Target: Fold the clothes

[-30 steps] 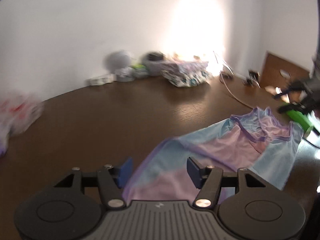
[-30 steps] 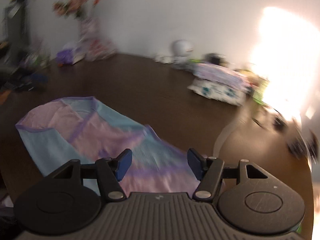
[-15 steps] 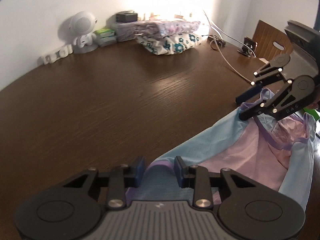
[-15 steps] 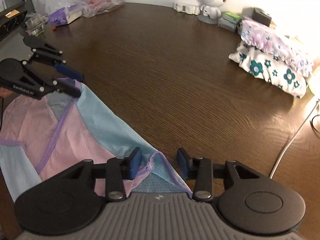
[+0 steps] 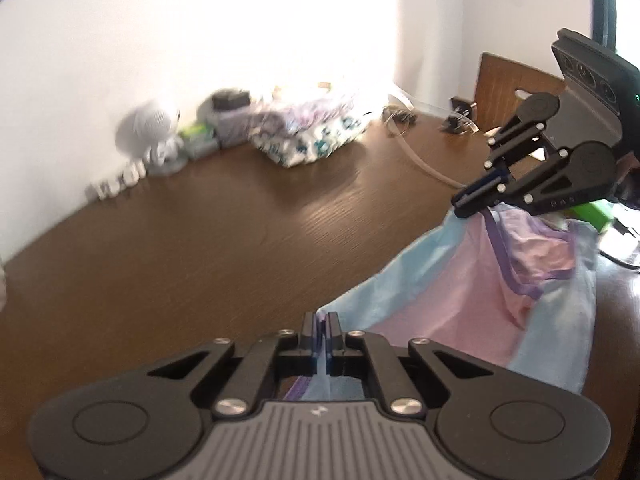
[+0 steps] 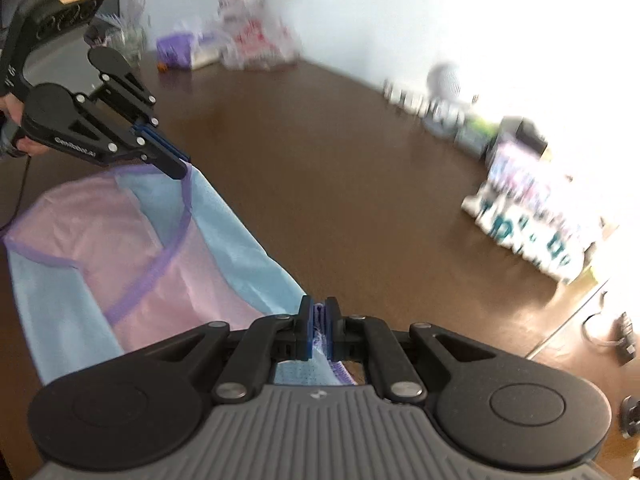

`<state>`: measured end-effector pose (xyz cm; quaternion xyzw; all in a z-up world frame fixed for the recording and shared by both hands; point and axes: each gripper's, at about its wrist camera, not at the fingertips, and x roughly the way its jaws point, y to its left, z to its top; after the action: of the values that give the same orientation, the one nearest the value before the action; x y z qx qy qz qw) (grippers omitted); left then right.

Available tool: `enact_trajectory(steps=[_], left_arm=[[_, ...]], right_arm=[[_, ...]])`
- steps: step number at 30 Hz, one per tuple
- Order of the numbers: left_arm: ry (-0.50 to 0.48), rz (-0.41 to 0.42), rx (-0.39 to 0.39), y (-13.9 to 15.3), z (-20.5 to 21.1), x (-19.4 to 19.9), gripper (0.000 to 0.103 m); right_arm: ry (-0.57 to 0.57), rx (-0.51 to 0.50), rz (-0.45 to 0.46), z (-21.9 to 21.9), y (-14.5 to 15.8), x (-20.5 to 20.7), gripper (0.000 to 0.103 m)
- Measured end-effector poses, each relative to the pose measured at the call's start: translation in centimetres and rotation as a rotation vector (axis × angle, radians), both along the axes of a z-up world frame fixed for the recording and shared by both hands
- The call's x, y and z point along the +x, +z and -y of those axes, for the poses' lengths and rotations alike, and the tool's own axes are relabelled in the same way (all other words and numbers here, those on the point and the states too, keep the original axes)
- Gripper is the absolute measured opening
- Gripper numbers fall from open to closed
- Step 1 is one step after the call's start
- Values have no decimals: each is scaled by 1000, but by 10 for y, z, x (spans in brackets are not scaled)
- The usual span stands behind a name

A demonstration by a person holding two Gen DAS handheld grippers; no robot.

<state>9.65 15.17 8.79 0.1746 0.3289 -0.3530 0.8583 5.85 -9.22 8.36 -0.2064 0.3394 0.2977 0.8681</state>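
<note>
Your left hand-held gripper point(image 5: 321, 330) and right hand-held gripper point(image 6: 319, 326), open a moment ago, now both pinch the pastel top point(image 6: 132, 240), lifting its far edge off the tabletop point(image 5: 200, 248), low in both frames, ready to fold.

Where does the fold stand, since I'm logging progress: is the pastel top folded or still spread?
Spread, unfolded: the pastel top hangs stretched between left gripper and right gripper, both shut on its edge.

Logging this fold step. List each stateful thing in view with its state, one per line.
Left gripper: shut on the garment's edge.
Right gripper: shut on the garment's edge.
Pink and light blue mesh garment with purple trim: lifted, stretched between both grippers.
Floral folded clothes stack: folded, resting on table.
</note>
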Motion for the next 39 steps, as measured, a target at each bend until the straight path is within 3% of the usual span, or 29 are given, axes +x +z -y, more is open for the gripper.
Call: enact_trajectory(steps=[3, 6, 10, 13, 14, 15, 17, 19, 21, 24, 28, 29, 30, 32, 35, 39], left_arm=[[-2, 68, -7, 10, -4, -37, 2], [51, 135, 57, -6, -5, -83, 3], [113, 41, 83, -43, -18, -125, 10], [210, -27, 36, -49, -44, -132, 20], [272, -37, -17, -43, -55, -127, 33], [334, -47, -71, -37, -67, -122, 52], [530, -69, -203, -24, -84, -103, 72], [649, -151, -367, -18, -94, -80, 72], [749, -244, -446, -21, -92, -58, 71], [858, -312, -409, -32, -80, -35, 67], [962, -302, -437, -46, -79, -31, 65], [975, -304, -444, -47, -81, -32, 55], [989, -307, -450, -48, -83, -33, 32], [996, -330, -478, -53, -84, -31, 4], [1015, -326, -502, -62, -85, -36, 3], [1054, -213, -558, -60, -93, -52, 2]], right_arm=[[71, -12, 81, 4, 12, -39, 5], [126, -35, 113, 6, 9, -76, 5], [150, -24, 70, 6, -4, -93, 5], [168, -15, 38, 6, -13, -107, 8], [173, -12, 27, 6, -16, -111, 9], [179, -9, 16, 6, -19, -116, 10], [191, -4, -5, 6, -25, -124, 14], [161, 39, -5, 4, -25, -120, 16], [124, 65, 2, -1, -25, -115, 19], [70, 119, -5, -3, -28, -120, 28], [17, 184, 3, -4, -33, -130, 36], [1, 202, 4, -4, -34, -132, 36], [-16, 220, 4, -5, -35, -133, 36], [-30, 258, 6, -10, -34, -131, 36], [-26, 247, 22, -25, -37, -123, 36], [4, 207, 9, -48, -46, -117, 36]])
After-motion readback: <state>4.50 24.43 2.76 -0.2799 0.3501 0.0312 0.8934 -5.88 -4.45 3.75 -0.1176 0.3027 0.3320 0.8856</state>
